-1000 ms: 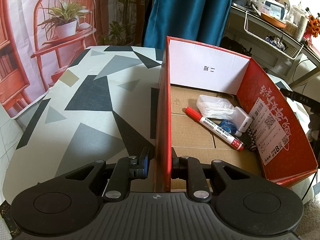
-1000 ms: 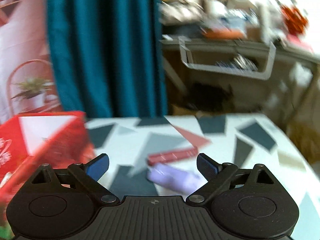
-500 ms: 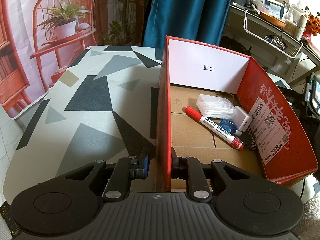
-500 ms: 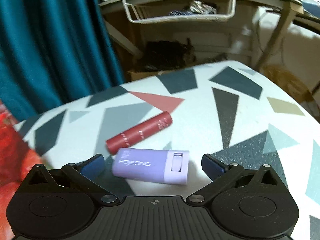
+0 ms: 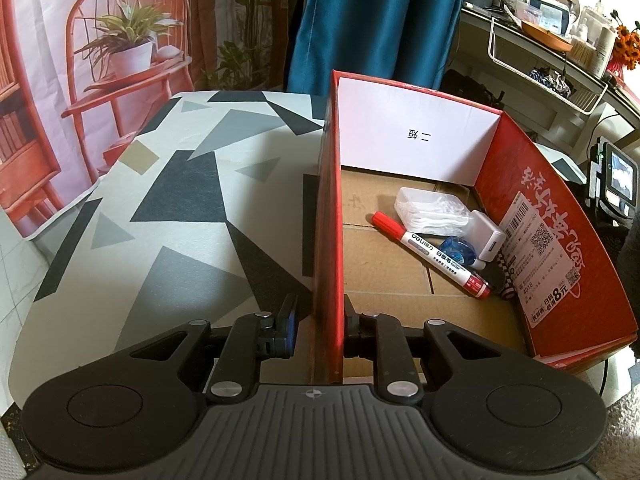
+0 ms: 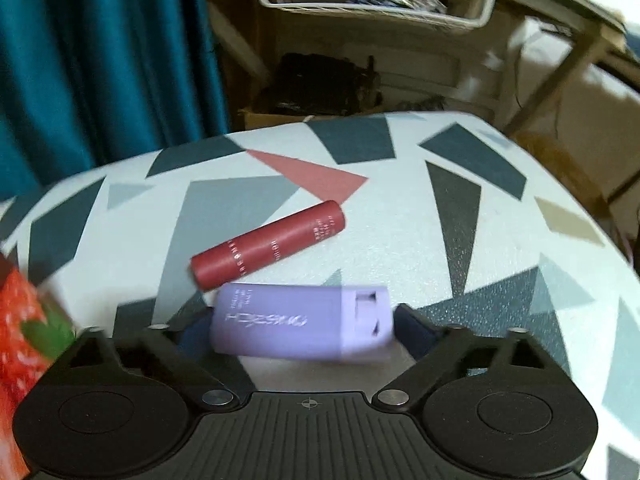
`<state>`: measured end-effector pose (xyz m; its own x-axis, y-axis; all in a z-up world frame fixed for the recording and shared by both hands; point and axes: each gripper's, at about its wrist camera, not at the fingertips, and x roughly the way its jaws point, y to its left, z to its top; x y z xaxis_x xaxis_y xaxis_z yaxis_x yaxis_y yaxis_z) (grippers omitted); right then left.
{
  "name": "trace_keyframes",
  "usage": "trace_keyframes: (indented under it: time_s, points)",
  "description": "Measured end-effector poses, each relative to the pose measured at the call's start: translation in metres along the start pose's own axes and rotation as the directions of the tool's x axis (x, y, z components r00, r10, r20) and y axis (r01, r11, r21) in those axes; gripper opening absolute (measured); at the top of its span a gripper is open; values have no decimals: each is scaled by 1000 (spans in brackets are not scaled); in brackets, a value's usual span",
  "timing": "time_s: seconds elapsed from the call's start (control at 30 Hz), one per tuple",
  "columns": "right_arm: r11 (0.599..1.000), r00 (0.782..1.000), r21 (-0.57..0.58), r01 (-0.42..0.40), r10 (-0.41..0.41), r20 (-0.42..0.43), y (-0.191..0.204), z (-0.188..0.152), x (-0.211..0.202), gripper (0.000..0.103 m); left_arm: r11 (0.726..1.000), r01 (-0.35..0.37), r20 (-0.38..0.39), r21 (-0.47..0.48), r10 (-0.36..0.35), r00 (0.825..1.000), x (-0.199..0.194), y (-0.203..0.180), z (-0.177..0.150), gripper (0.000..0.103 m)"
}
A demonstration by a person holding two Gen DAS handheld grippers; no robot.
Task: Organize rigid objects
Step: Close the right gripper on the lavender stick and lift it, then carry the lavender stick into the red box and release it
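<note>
Now we see | left tool [image 5: 318, 320] clamped on red cardboard box's side wall [image 5: 329, 216] | right tool [image 6: 302, 330] jaws just been closing, flanking lilac rectangular plastic case [image 6: 296, 322] on worktop [image 6: 400, 216], contact unclear.

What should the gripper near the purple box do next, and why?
Probably close the jaws a little more. The right gripper straddles the purple box lengthwise; its jaws have just been closing, but whether the pads touch it yet is unclear. The left gripper pinches the red carton's wall.
</note>
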<state>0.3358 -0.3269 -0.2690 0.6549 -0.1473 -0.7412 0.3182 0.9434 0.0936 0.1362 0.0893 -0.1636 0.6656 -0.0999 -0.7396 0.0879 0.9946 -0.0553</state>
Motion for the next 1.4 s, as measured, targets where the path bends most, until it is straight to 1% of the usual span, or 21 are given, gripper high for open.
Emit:
trace_keyframes:
  time_s: [0.13, 0.2, 0.33, 0.4, 0.5, 0.63, 0.77, 0.87, 1.0, 1.1, 1.2, 1.3, 1.33, 1.4]
  points:
    - [996, 998, -60, -59, 58, -2, 2, -7, -10, 84, 1000, 0, 2, -3, 0, 1000, -1, 1, 0, 22]
    - [989, 996, -112, -94, 94, -4, 4, -14, -16, 84, 1000, -1, 2, -5, 1, 1000, -1, 1, 0, 22]
    - [962, 985, -213, -170, 170, -20, 8, -26, -29, 83, 1000, -1, 2, -4, 1, 1000, -1, 1, 0, 22]
    - [949, 981, -249, -191, 192, -23, 7, -33, -37, 83, 1000, -1, 2, -5, 1, 1000, -1, 1, 0, 22]
    - [933, 971, -274, -235, 238, -19, 3, -45, -48, 83, 1000, -1, 2, -6, 1, 1000, -1, 1, 0, 22]
    - [914, 964, -315, -255, 265, -12, 0, -61, -64, 83, 1000, -1, 2, -6, 1, 1000, -1, 1, 0, 22]
    - [878, 956, -393, -273, 294, -7, 3, -69, -77, 83, 1000, -1, 3, -8, 1, 1000, -1, 2, 0, 22]
    - [871, 951, -406, -277, 310, 16, 3, -66, -87, 83, 1000, -1, 4, -11, 1, 1000, -1, 2, 0, 22]
    - [873, 938, -397, -283, 338, 76, 0, -52, -102, 83, 1000, 0, 5, -11, 0, 1000, -1, 2, 0, 22]
    - [871, 920, -386, -304, 374, 120, 0, -38, -116, 83, 1000, -1, 6, -11, 1, 1000, -1, 2, 0, 22]
    - [857, 895, -400, -324, 415, 163, 5, -22, -131, 83, 1000, 0, 7, -15, 0, 1000, -1, 2, 0, 22]
    - [829, 867, -441, -344, 461, 188, 16, -8, -144, 83, 1000, 2, 8, -17, -1, 1000, -1, 2, -1, 22]
    - [814, 857, -465, -347, 477, 195, 22, -5, -149, 83, 1000, 2, 8, -17, -2, 1000, -1, 2, -1, 22]
    - [786, 843, -515, -341, 498, 203, 33, 0, -156, 83, 1000, 2, 9, -17, -2, 1000, -1, 2, -1, 22]
